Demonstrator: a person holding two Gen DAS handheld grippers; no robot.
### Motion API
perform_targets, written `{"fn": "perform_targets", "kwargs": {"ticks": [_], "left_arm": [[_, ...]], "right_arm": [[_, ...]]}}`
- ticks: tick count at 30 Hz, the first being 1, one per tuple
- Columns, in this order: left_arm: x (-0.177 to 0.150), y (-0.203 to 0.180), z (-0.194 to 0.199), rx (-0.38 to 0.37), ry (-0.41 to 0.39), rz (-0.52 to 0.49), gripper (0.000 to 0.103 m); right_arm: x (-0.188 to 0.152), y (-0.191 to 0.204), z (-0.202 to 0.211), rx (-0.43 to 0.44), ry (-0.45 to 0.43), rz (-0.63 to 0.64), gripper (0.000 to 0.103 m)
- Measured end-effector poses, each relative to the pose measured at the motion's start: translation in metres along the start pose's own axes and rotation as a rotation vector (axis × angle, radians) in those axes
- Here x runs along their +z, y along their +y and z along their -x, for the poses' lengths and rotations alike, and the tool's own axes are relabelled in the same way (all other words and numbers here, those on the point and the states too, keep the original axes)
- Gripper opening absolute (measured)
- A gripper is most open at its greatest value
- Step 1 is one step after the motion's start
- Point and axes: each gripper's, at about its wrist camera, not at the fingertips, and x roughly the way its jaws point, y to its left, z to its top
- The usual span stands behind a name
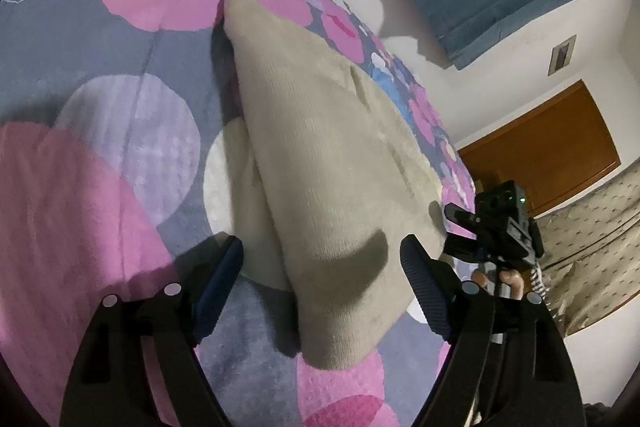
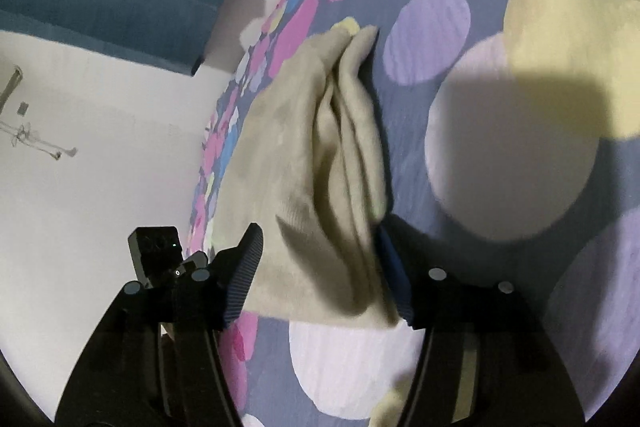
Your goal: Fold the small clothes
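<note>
Both claws stand wide open: the left claw (image 1: pixel 322 269) straddles the near end of a folded beige garment (image 1: pixel 320 163) on the spotted rug (image 1: pixel 120 99), and the right claw (image 2: pixel 320 263) frames its bunched folds (image 2: pixel 320 167), neither gripping it.

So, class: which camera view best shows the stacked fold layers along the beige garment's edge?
The right wrist view: the beige garment shows several layered folds running along its right side. The left wrist view shows the garment mostly as one broad smooth face, with only one lower layer peeking out.
</note>
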Motion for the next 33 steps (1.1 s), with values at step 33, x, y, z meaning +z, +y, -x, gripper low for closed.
{"fn": "perform_targets", "kwargs": {"ticks": [33], "left_arm": [[-0.004, -0.005, -0.024, -0.031, 0.015, -0.056, 0.056]], "right_arm": [[-0.038, -0.001, 0.021, 0.026, -0.011, -0.255, 0.055]]}}
